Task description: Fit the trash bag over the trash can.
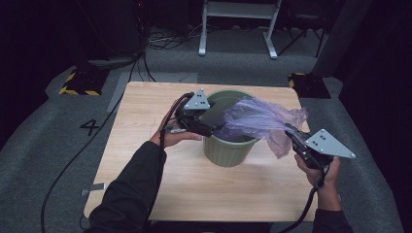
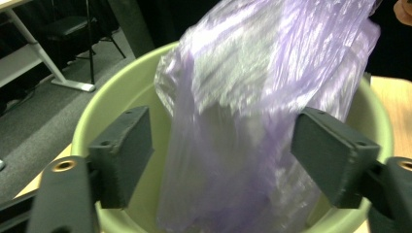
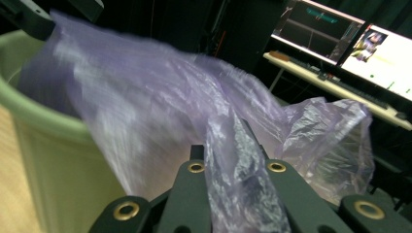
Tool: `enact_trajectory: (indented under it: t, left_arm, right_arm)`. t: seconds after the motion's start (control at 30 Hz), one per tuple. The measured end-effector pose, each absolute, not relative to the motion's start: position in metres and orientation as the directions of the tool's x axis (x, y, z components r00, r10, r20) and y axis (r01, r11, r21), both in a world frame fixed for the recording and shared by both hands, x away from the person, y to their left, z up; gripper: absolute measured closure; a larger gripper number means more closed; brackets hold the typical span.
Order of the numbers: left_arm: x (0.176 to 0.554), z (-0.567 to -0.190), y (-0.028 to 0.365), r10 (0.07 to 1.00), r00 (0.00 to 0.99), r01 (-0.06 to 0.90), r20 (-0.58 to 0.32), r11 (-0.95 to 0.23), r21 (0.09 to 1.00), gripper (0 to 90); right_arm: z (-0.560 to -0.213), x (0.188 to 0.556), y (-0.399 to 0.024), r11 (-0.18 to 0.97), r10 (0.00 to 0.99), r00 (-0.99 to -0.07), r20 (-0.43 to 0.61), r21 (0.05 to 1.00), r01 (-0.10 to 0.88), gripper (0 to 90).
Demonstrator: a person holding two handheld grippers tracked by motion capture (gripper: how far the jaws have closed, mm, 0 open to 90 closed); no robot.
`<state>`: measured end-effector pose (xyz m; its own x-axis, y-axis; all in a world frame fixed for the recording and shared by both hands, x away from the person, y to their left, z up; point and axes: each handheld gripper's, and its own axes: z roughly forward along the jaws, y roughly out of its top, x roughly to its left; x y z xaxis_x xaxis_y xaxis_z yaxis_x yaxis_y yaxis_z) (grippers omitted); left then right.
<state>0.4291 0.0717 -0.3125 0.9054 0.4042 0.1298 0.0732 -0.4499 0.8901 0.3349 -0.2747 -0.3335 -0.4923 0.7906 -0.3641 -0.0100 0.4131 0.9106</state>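
A pale green ribbed bin (image 1: 228, 150) stands upright on the wooden table (image 1: 145, 194). A thin purple plastic bag (image 1: 252, 119) stretches from inside the bin out over its right rim. My left gripper (image 1: 214, 128) hovers at the bin's left rim. In the left gripper view its pads (image 2: 121, 155) stand wide apart, open, with the bag (image 2: 243, 97) hanging loose between them above the bin (image 2: 116, 97). My right gripper (image 1: 291, 133) is to the right of the bin. Seen in the right gripper view, this gripper (image 3: 238, 145) is shut on a bunched fold of the bag (image 3: 145, 97) beside the bin wall (image 3: 53, 160).
The table has bare wood in front of the bin and to its left. Grey carpet surrounds it, with yellow-and-black striped blocks (image 1: 77, 82) at the far corners and a white-legged desk (image 1: 238, 29) behind. Lit monitors (image 3: 369, 48) show beyond the bag.
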Motion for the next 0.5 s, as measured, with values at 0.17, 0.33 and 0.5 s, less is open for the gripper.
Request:
enact_trajectory:
  t: [0.17, 0.33, 0.5]
  left_arm:
    - [0.416, -0.303, 0.061, 0.352, 0.923, 0.021, 0.152, -0.441, 0.897, 17.7]
    - [0.395, -0.294, 0.038, 0.284, 0.934, -0.059, 0.216, -0.475, 0.878, 18.3]
    - [0.388, -0.293, 0.019, 0.284, 0.922, -0.084, 0.263, -0.518, 0.851, 25.4]
  right_arm:
    - [-0.320, 0.333, -0.266, 0.436, 0.765, -0.513, -0.389, 0.900, -0.032, 87.5]
    - [-0.309, 0.328, -0.246, 0.477, 0.723, -0.537, -0.434, 0.877, -0.066, 86.0]
    - [-0.301, 0.324, -0.228, 0.496, 0.669, -0.590, -0.452, 0.863, -0.099, 84.3]
